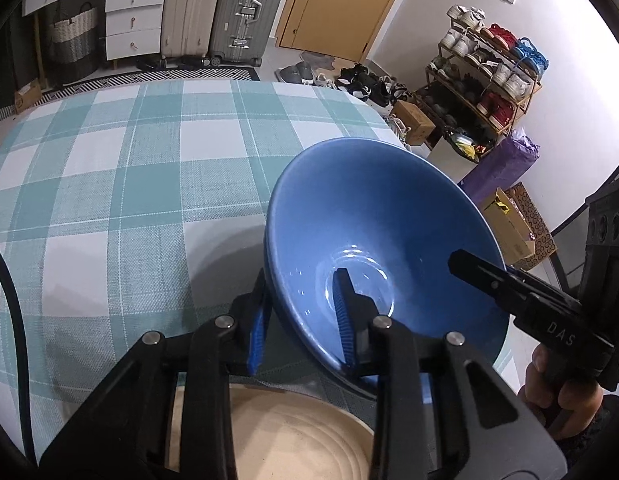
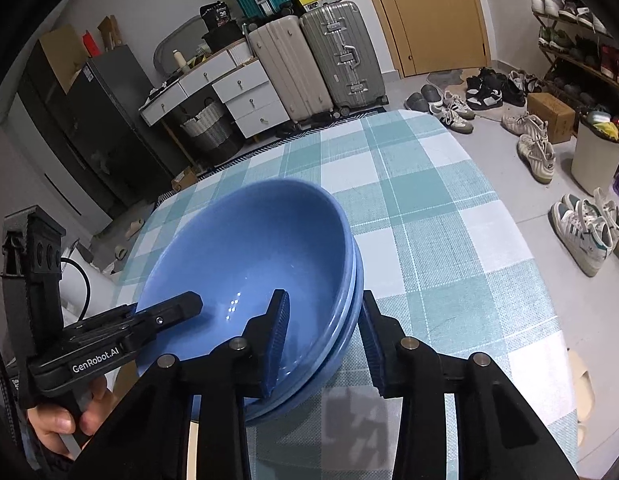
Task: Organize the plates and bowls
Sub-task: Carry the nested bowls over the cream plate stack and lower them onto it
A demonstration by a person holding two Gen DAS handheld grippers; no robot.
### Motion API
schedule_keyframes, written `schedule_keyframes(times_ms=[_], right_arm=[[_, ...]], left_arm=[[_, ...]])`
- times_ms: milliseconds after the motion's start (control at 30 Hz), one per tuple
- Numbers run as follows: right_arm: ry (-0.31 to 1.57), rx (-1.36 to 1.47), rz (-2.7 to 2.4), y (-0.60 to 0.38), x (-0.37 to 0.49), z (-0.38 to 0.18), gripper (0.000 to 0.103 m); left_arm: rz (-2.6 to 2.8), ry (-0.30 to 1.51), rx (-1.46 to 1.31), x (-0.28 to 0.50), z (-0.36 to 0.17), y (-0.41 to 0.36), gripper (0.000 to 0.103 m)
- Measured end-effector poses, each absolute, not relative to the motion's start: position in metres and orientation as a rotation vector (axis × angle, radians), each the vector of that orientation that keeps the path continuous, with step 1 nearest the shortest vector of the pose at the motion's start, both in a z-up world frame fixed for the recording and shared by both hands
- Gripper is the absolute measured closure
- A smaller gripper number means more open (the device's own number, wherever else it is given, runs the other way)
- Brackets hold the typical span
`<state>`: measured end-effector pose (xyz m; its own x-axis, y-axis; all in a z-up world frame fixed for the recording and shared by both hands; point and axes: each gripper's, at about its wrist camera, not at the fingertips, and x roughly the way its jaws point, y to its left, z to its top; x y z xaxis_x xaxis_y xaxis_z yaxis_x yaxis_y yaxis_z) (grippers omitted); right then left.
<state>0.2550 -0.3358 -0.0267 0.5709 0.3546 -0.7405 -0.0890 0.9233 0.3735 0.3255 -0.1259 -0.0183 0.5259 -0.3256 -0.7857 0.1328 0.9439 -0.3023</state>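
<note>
Checked tablecloth point(image 1: 109, 184), blue bowls point(image 1: 389, 232) upright, nested

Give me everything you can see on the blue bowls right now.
The blue bowls are a nested stack, apparently two going by the double rim at the right edge. They look like glossy glazed ceramic, wide, deep and empty. The stack sits tilted above the checked tablecloth, beside a beige plate. The left claw and right claw each straddle an opposite rim, one finger inside, one outside; the right's outer finger looks slightly clear of the wall.
</note>
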Motion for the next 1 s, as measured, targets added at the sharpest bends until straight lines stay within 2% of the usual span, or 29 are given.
schedule_keyframes(times_ms=[1000], right_arm=[[0.800,0.271,0.317,-0.318,0.179,0.058,0.066]], left_arm=[[-0.260,0.813,-0.159,0.213,0.088,-0.113,0.076]])
